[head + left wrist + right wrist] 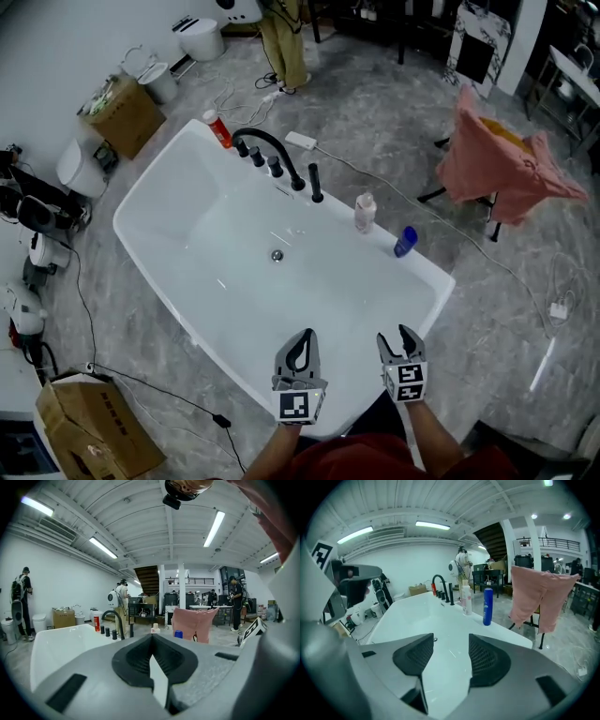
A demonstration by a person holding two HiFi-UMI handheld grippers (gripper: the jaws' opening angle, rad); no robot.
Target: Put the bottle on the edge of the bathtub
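Beside faucet (297, 181): white bottle (365, 213), blue bottle (405, 242)

Bathtub (169, 202): glossy, smooth white. Tap (275, 141): matt black. Blue bottle (405, 242): glossy plastic. Cloth (497, 159), upper right: pink fabric. Floor (375, 112): grey marbled.

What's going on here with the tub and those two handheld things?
A person stands at the white bathtub holding tongs in each hand. The left tongs are shut, the right tongs open; neither holds anything. The blue plastic bottle already stands upright on the tub's edge, near a pale bottle.
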